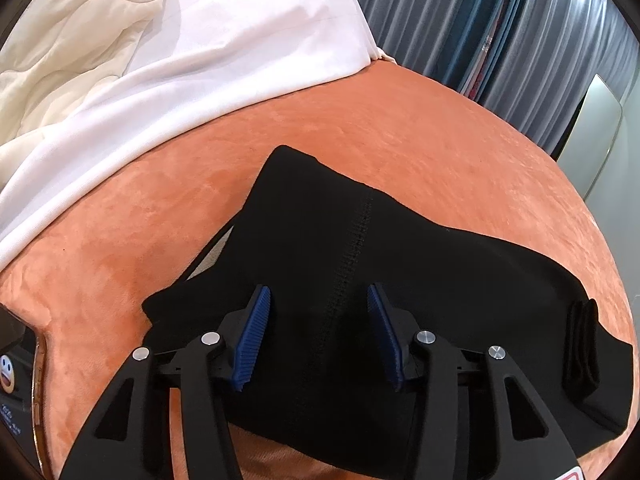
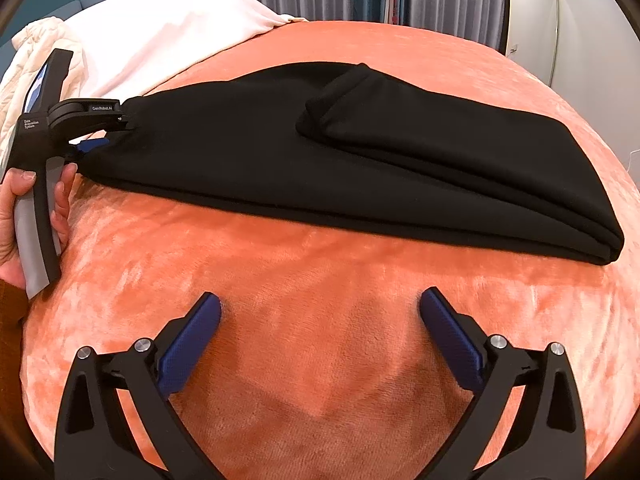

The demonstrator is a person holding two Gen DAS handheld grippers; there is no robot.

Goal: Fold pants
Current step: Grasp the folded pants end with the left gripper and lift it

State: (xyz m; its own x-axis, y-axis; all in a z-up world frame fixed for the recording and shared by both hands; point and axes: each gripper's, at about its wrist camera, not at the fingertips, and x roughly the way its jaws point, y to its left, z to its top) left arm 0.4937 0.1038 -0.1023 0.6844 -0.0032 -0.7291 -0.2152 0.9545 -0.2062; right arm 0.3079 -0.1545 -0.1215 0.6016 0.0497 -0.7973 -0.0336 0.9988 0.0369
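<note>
- Our right gripper [image 2: 320, 316] hangs spread, empty, above the orange bed [image 2: 320, 360].
- Our left gripper [image 1: 319, 300] straddles the black pants [image 2: 360, 152], folded there, jaws half-spread, not pinching.
- Closing shallowly, we risk dragging layers apart.

My pants [image 2: 360, 152] are matt black knit cloth, smooth, with a ribbed seam [image 1: 352, 256] down the near part. Under them the blanket [image 2: 320, 340] is orange plush, velvety, its nap catching light in patches. Far left, a white sheet [image 1: 224, 48] looks smooth and matt beside a cream quilted cover [image 1: 60, 40]. My left gripper [image 1: 319, 304] and right gripper [image 2: 320, 312] are matt black plastic with ridged blue rubbery pads [image 1: 256, 320] and shiny metal pins [image 1: 211, 337].
</note>
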